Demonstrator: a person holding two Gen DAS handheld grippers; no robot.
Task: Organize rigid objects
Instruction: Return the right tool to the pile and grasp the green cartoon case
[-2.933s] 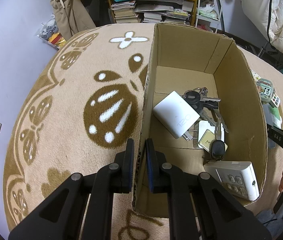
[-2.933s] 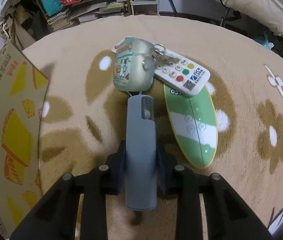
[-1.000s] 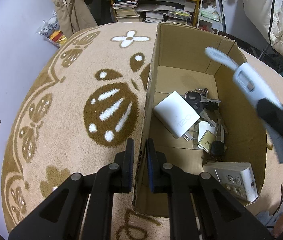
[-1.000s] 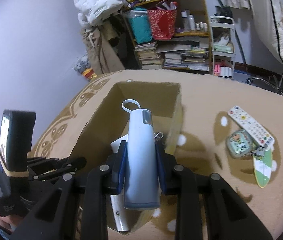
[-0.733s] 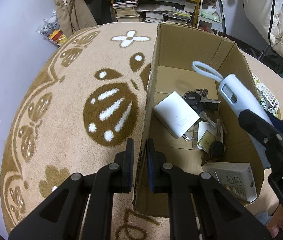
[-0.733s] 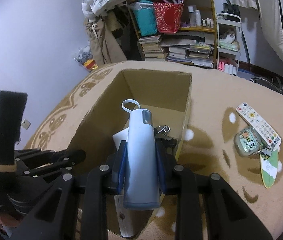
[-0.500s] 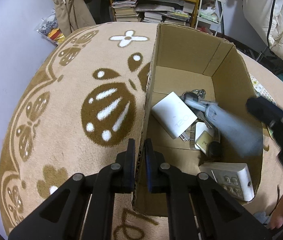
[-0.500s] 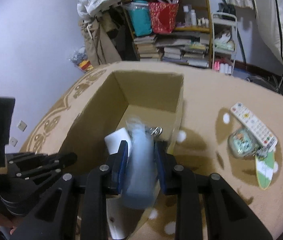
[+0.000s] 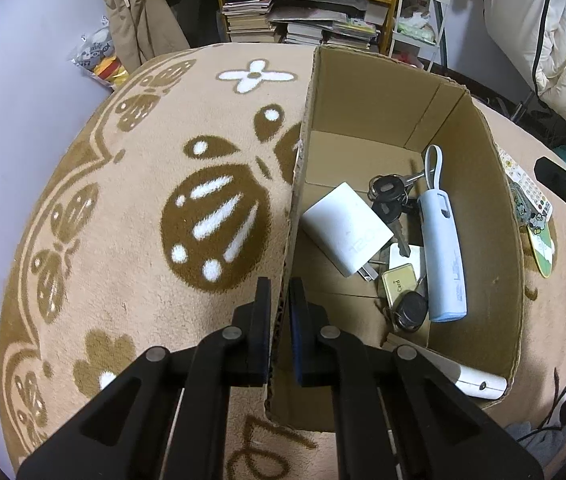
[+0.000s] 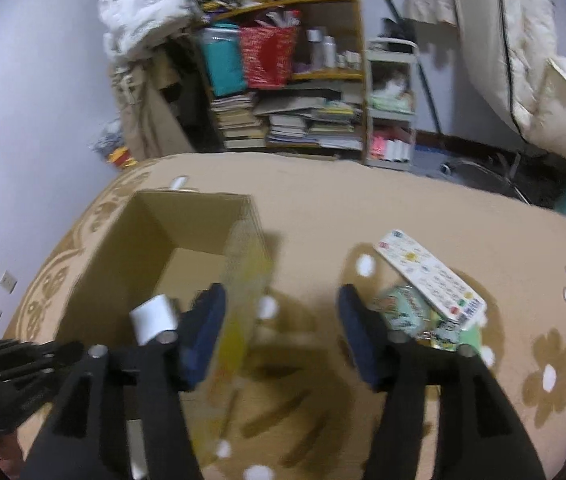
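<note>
An open cardboard box [image 9: 479,216] stands on the patterned carpet. My left gripper [image 9: 279,312] is shut on the box's near left wall. Inside lie a pale blue power bank with a loop strap [image 9: 443,248], a white charger [image 9: 347,229], keys [image 9: 389,196], a gold card tin [image 9: 399,283] and a white device [image 9: 479,384]. My right gripper [image 10: 281,330] is open and empty above the carpet, just right of the box [image 10: 143,248]. A white remote [image 10: 431,276], a teal keychain case [image 10: 403,312] and a green oval item [image 10: 469,340] lie to its right.
Bookshelves [image 10: 291,92] with stacked books and bags stand at the back. A white rack [image 9: 423,12] and bedding [image 10: 523,60] are at the back right. A purple wall [image 9: 11,80] runs along the left. The remote shows right of the box in the left wrist view [image 9: 523,180].
My right gripper carried the blue power bank from the carpet over the box, opened and let it drop inside. It has since swung right, out of the box. The left gripper stayed put.
</note>
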